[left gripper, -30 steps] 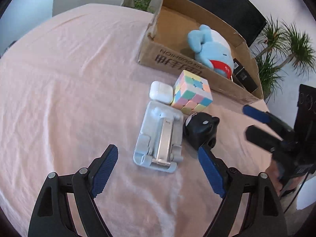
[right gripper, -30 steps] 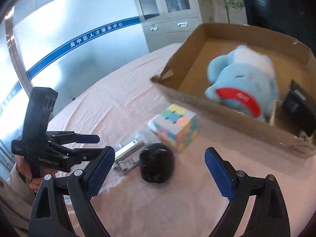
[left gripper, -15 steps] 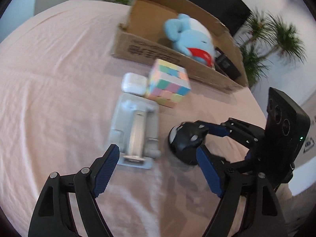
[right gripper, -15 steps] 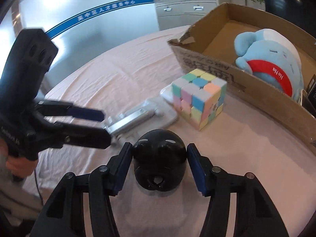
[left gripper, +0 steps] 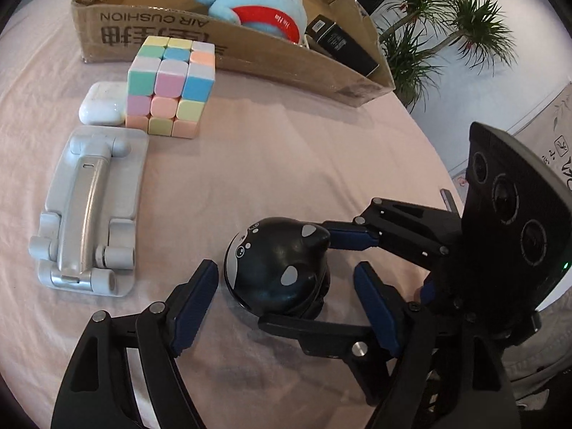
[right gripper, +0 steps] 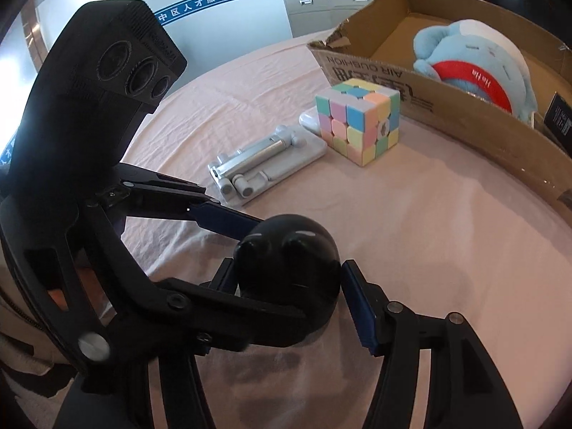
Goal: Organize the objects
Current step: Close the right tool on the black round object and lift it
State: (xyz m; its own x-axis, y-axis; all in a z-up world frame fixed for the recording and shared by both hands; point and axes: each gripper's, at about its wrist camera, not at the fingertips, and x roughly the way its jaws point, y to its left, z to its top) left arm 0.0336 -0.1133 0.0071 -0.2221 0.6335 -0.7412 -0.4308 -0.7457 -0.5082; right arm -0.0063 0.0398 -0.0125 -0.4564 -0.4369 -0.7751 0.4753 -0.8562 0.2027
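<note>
The right gripper (right gripper: 286,282) now clamps its jaws on the black toy (left gripper: 277,268), while the left gripper's (left gripper: 286,307) closing jaws straddle it untouched, so boxing (left gripper: 228,32) comes next.

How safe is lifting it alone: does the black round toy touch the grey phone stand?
Apart. Left wrist view shows bare tablecloth between the black toy and the phone stand.

The earbud case (right gripper: 309,121) is mostly hidden behind the pastel cube (right gripper: 358,120); the cardboard box (right gripper: 464,121) runs off the right edge.
</note>
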